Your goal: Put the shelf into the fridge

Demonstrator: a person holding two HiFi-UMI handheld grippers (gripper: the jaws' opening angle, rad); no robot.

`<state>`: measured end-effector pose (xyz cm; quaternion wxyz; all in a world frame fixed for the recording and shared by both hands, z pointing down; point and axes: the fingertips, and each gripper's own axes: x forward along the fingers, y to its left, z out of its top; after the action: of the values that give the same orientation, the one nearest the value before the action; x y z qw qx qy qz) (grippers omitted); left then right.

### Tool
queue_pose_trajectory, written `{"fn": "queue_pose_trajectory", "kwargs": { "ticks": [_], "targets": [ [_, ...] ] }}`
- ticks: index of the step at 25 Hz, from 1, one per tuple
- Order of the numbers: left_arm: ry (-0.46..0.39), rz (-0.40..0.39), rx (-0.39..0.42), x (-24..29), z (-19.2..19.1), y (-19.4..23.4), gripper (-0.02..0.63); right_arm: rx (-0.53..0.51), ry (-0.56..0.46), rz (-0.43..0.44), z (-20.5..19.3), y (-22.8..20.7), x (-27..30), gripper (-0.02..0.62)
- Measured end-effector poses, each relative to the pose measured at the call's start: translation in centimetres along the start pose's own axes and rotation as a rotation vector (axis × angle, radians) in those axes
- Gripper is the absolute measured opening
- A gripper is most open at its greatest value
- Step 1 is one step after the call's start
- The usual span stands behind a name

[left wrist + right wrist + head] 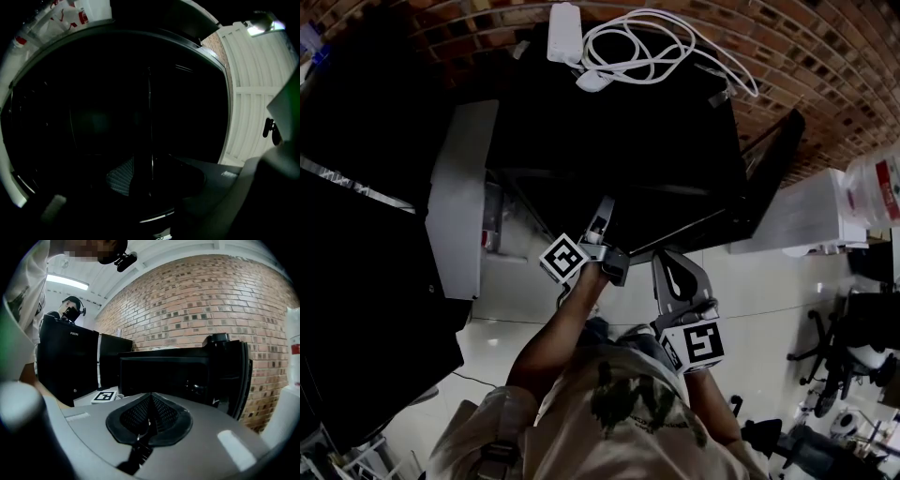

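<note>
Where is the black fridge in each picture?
Head view: the black fridge is at top centre, with a white adapter on top.
Left gripper view: probably the dark mass filling most of the picture, but it is too dark to be sure.
Right gripper view: centre, with its door open at right.
Shared landmark: the brick wall behind it.

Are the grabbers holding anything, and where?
Right gripper: shut, empty. Left gripper: jaws wide apart around the thin edge of the shelf; the pads don't seem to press it, so probably nothing is held.
</note>
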<state>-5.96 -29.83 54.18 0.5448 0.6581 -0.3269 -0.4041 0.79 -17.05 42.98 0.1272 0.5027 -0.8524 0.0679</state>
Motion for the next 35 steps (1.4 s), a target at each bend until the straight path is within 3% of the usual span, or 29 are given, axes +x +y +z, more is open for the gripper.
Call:
{"fn": "queue_pose_trajectory", "kwargs": {
  "ticks": [9,15,22,35],
  "targets": [
    [-0.036,-0.032,-0.067,-3.7,-1.3,-4.0,0.173,0.015,-0.021,0.043,-0.1,1.2,-1.2,0.000],
    [-0.027,-0.069,-0.073,-6.0,-3.4,-7.8,0.117,0.013,-0.067,0.082,0.8,1.6,-3.6,0.000],
    [-0.043,-0.095,-0.028,-8.3,-5.5,-12.0,0.002,-0.003,-0.105,0.127,1.5,2.1,-6.2,0.000],
    [-0.056,-0.112,0.024,-11.6,-8.0,-15.6,0.002,0.004,-0.153,0.179,1.9,3.2,-9.2,0.000]
  ]
}}
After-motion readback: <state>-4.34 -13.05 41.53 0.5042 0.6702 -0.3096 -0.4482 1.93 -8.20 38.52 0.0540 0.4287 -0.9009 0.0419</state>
